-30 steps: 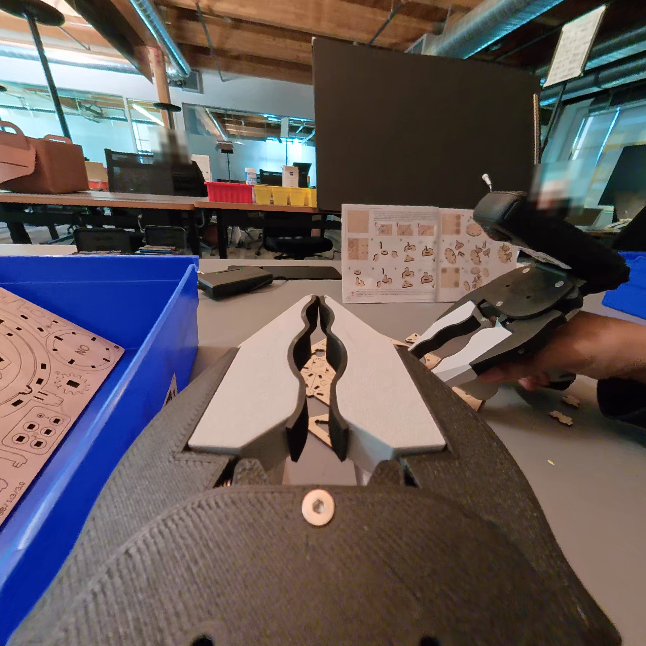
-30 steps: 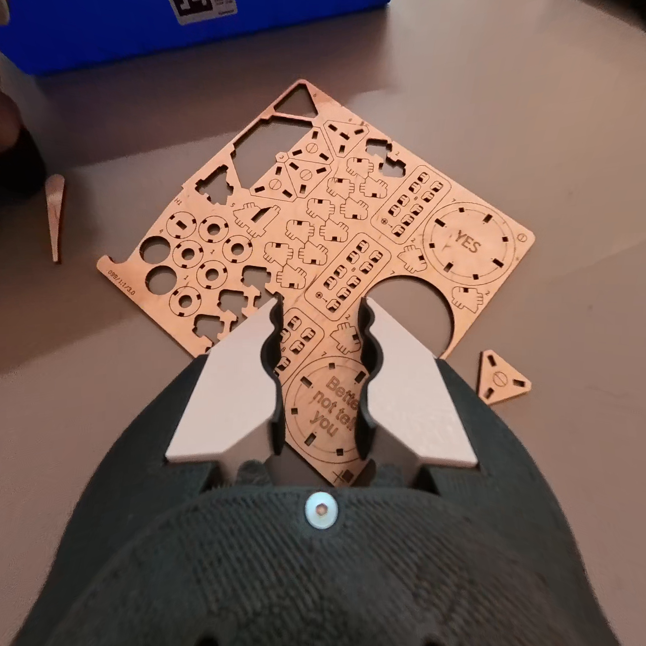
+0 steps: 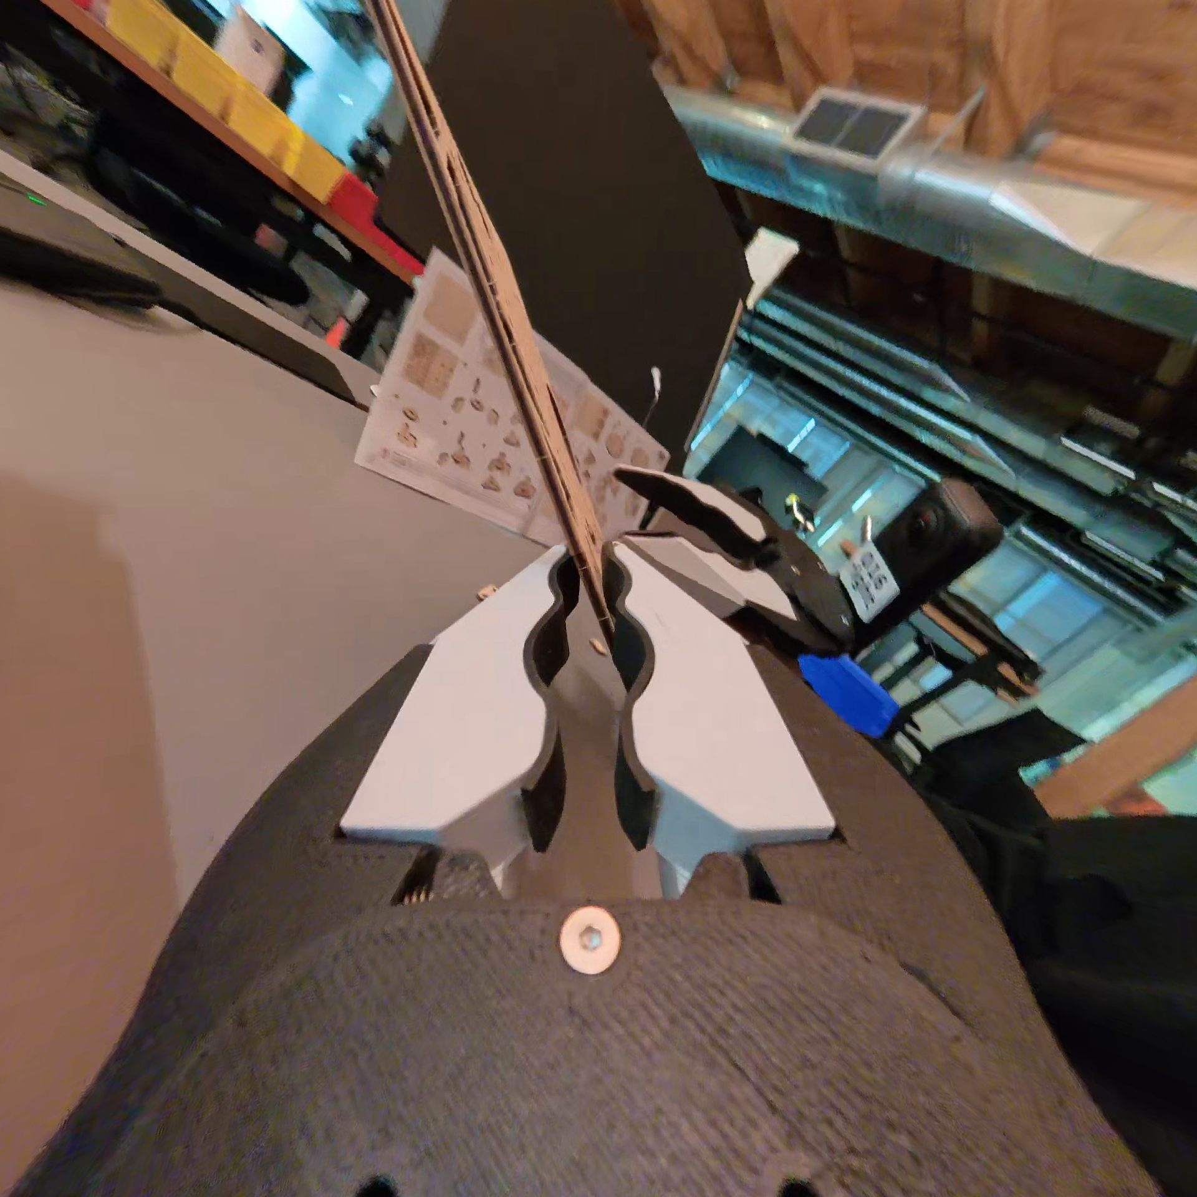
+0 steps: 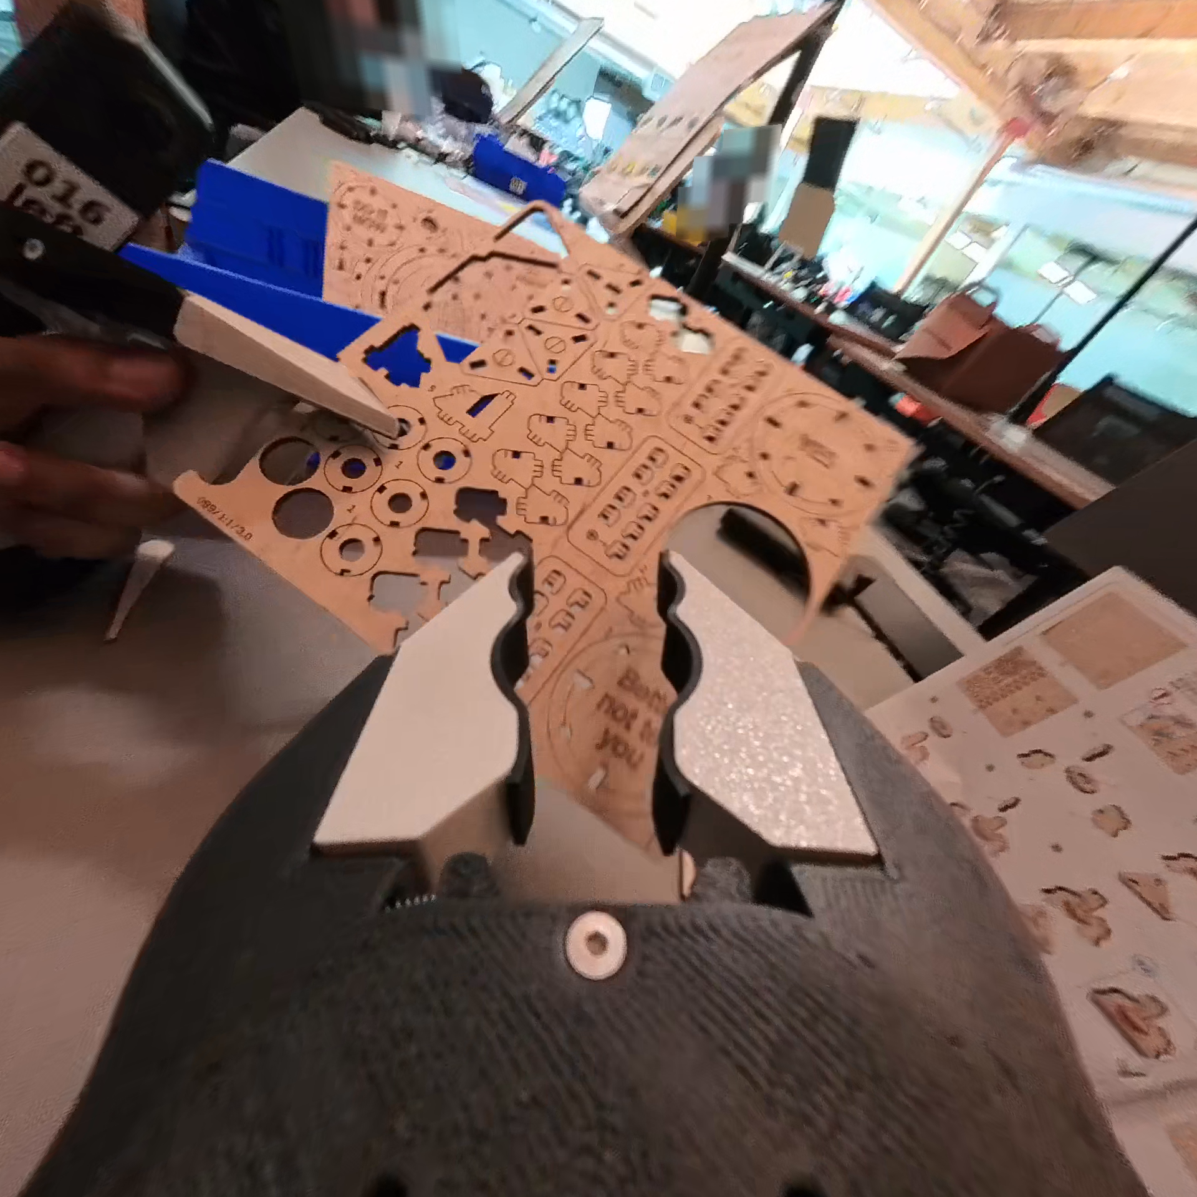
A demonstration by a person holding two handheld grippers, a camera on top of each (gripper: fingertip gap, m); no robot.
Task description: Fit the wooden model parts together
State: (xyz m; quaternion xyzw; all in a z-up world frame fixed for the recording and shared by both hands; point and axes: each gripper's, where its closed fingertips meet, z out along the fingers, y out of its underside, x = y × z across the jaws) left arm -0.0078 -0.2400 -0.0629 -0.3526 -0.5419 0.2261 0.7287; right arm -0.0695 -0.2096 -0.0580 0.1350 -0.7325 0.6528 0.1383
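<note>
Firmly pinched: left tongs [image 3: 588,586] on wooden sheet [image 4: 648,414]

The left gripper [image 3: 586,570] pinches the edge of a thin wooden sheet [image 3: 499,304] between its fingertips, the sheet seen edge-on and slanting up and to the left out of the top of the view. Just right of it the other gripper [image 3: 654,512] reaches in with its fingers [image 3: 699,512] spread, a small black camera [image 3: 939,524] mounted behind them. Beyond lie the grey counter [image 3: 227,492], a printed instruction sheet [image 3: 453,414] propped against a tall black panel [image 3: 570,194], a small wood chip [image 3: 484,591] and a blue bin [image 3: 842,693].
</note>
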